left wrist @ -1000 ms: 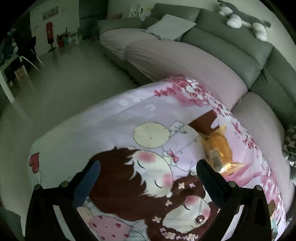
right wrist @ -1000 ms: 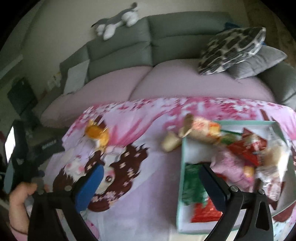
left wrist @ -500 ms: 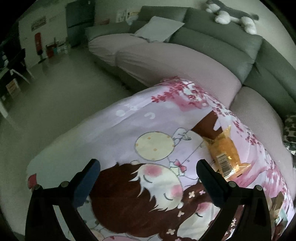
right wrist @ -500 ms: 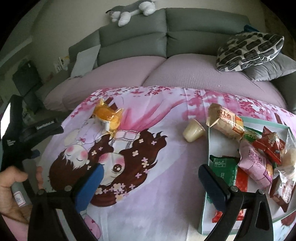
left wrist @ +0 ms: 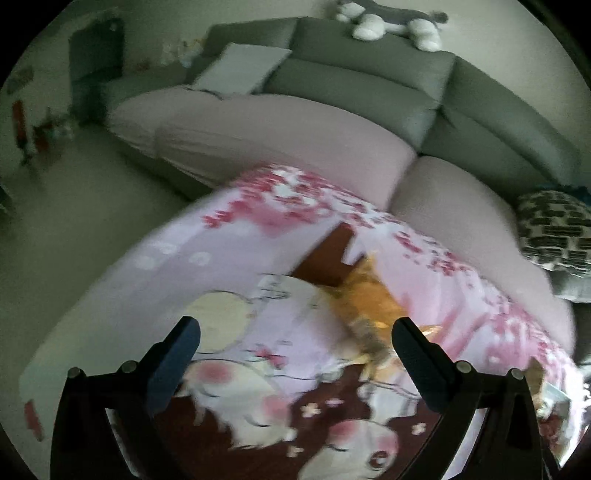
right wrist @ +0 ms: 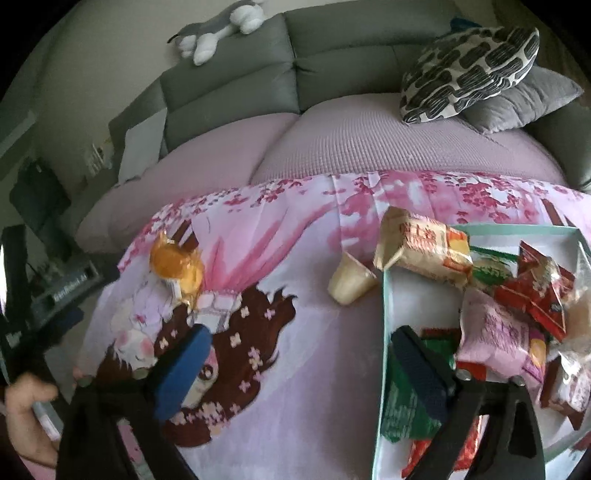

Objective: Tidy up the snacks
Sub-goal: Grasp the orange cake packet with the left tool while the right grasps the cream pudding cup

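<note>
An orange snack packet (left wrist: 369, 310) lies on the pink cartoon cloth (left wrist: 258, 258), just ahead of the right finger of my open left gripper (left wrist: 295, 350); nothing is between its fingers. In the right wrist view the same orange packet (right wrist: 177, 269) sits far left. A pale jelly cup (right wrist: 349, 282) lies beside the light-green tray (right wrist: 384, 314), which holds several wrapped snacks; a beige packet (right wrist: 421, 251) rests over its far corner. My right gripper (right wrist: 299, 365) hovers over the cloth at the tray's left wall, its jaws closing with nothing between them.
A grey sofa (right wrist: 332, 74) with mauve seat covers curves behind the table. A patterned cushion (right wrist: 469, 70) and a plush toy (right wrist: 218, 29) rest on it. A person's hand (right wrist: 26, 413) holds the left gripper's handle at the lower left.
The left view has swung right, bringing the orange packet closer to its right finger. The right gripper moved nearer to the jelly cup and tray, and its jaws have narrowed.
</note>
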A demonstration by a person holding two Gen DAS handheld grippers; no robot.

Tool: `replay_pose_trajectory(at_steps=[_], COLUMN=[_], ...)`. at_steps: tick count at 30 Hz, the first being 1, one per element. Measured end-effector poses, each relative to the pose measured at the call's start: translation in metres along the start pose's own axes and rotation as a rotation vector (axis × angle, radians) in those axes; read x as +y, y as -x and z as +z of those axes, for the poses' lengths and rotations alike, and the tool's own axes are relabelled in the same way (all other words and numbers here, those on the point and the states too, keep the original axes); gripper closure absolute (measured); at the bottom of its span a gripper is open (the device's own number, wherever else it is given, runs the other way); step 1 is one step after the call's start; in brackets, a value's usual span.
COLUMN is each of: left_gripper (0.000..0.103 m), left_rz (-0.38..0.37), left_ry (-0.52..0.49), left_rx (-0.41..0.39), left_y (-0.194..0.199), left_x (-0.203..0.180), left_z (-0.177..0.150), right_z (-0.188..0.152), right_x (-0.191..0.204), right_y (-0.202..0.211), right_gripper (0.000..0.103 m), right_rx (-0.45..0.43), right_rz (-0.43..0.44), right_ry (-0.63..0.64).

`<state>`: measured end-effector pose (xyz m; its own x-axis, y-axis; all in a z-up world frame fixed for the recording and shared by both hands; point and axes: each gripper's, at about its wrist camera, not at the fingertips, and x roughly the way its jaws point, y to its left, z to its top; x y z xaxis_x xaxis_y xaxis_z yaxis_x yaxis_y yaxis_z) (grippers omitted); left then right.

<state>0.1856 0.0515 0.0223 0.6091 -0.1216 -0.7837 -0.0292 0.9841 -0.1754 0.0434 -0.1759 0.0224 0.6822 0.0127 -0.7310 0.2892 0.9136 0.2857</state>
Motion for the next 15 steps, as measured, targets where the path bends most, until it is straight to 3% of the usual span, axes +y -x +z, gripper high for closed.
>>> replay_pose_trajectory(at_steps=[5, 15], left_gripper=[0.0, 0.0], left_rz=[-0.046, -0.126], left_ry=[-0.035, 0.028], left_rx=[0.051, 0.119], left_y=[-0.019, -0.045], left_x=[-0.015, -0.023], left_z=[-0.002, 0.002], right_z=[0.012, 0.026], right_x=[-0.002, -0.013], right_y=[-0.017, -0.045], right_gripper=[0.03, 0.045], right_rx=[0.046, 0.105], right_rz=[0.007, -0.063], right_ry=[-0.015, -0.005])
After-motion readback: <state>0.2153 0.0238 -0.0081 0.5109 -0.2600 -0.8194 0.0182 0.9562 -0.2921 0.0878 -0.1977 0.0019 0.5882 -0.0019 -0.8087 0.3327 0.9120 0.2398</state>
